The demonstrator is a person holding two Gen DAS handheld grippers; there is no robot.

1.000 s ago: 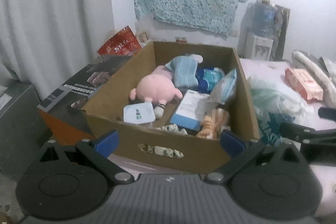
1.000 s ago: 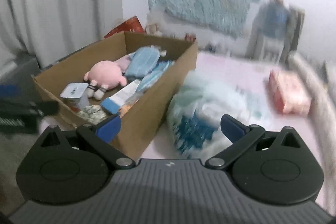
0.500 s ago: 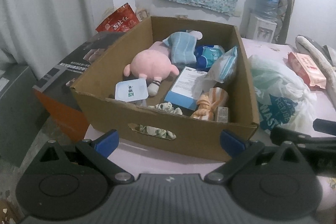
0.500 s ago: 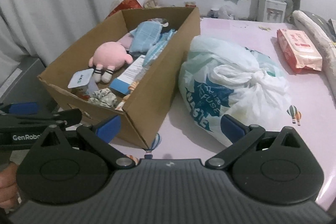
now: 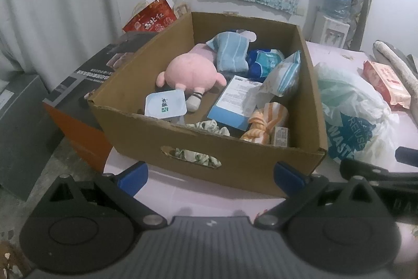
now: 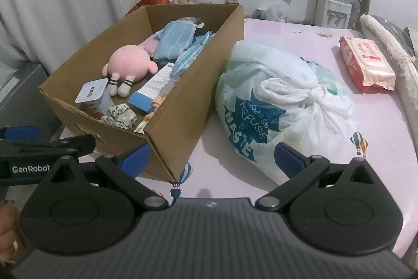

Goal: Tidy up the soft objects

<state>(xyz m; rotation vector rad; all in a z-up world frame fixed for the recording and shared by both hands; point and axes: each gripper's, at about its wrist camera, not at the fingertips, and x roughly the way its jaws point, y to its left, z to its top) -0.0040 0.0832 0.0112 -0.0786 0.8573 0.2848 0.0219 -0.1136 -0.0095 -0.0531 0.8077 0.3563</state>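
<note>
An open cardboard box (image 5: pixel 250 161) (image 6: pixel 180 122) stands on the pink table. Inside lie a pink plush toy (image 5: pixel 190 73) (image 6: pixel 128 64), a folded blue towel (image 5: pixel 231 55) (image 6: pixel 175 39), a patterned scrunchie (image 5: pixel 209 126) (image 6: pixel 120 115), an orange striped cloth (image 5: pixel 263 124), a blue-white carton (image 5: pixel 232 102) and a sealed cup (image 5: pixel 164 105) (image 6: pixel 92 94). My left gripper (image 5: pixel 210 174) hangs open just short of the box's front wall. My right gripper (image 6: pixel 211 156) is open near the box's front right corner, holding nothing.
A knotted white plastic bag (image 6: pixel 282 101) (image 5: pixel 355 111) rests right of the box. A pink wipes pack (image 6: pixel 365 62) lies far right by a rolled cloth (image 6: pixel 389 49). Left of the table are an orange-black box (image 5: pixel 75 101) and a grey cabinet (image 5: pixel 18 127).
Both grippers have pulled back and risen, so the box sits lower and fuller in view. Nothing was grasped; the fingers stayed spread.
</note>
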